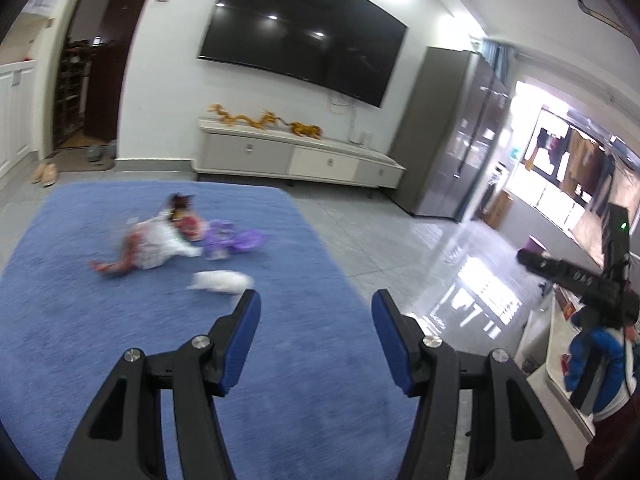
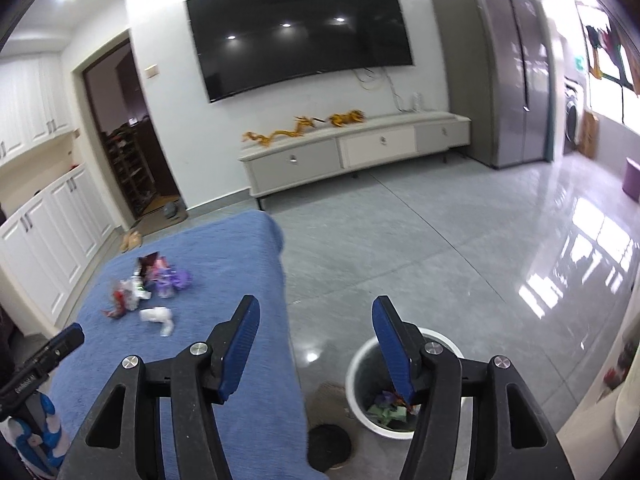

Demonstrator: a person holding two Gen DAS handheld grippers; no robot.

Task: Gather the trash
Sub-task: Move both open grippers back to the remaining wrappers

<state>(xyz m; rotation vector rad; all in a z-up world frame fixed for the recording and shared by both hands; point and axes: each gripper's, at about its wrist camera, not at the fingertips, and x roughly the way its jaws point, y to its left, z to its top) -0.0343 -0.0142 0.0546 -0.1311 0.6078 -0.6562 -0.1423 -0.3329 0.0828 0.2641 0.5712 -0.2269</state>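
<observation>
My right tool [image 2: 316,312] and left tool [image 1: 316,308] gape empty; bin [image 2: 360,364] part-filled, wrappers [image 2: 148,284] remain on blue surface [image 2: 224,264].

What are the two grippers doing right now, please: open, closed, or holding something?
Left gripper: open, holding nothing, over the blue rug.
Right gripper: open, holding nothing, above the trash bin.

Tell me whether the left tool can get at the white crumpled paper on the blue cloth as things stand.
Probably yes. The left tool is open and empty, and the white crumpled paper lies just ahead of its left finger on the blue cloth, apart from the other trash, with nothing between.
</observation>
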